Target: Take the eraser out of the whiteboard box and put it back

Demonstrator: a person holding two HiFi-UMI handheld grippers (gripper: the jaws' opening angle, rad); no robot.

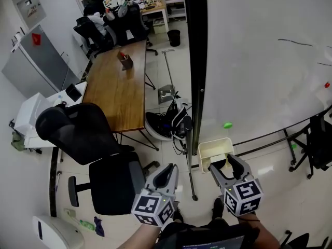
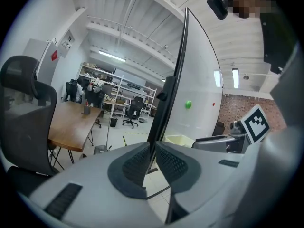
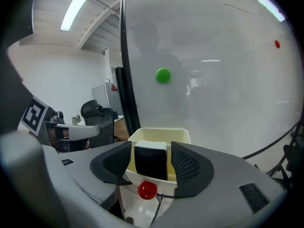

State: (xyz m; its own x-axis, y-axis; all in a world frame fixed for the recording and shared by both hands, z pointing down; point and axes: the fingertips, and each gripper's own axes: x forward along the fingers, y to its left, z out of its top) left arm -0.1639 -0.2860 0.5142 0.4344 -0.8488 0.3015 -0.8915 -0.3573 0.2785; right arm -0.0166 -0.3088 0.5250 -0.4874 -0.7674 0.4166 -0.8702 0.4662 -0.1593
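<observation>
Right gripper (image 3: 151, 145): shown at the lower middle of its own view; the jaws are spread wide, and the pads are seen on either side of the eraser without pressing on it.
Eraser (image 3: 151, 163): a dark block with a pale top, stood upright inside the whiteboard box, between the right gripper's jaws, with a thin gap left at each pad.
Whiteboard box (image 1: 207, 148): a cream open-topped tray, fixed at the lower left corner of the whiteboard (image 1: 259, 61), just right of its black frame edge.
Left gripper (image 2: 152, 146): the jaws are drawn together to a narrow slit and nothing is held; in the head view it is found at the lower middle, left of the right gripper and well apart from the box.
Green magnet (image 1: 227, 124): stuck on the board, above the box.
Red round object (image 3: 147, 190): seen below the box's front wall; what it is cannot be told.
Wooden table (image 1: 119, 82): placed in the upper left of the head view.
Black office chair (image 1: 88, 139): placed at the table's near end.
</observation>
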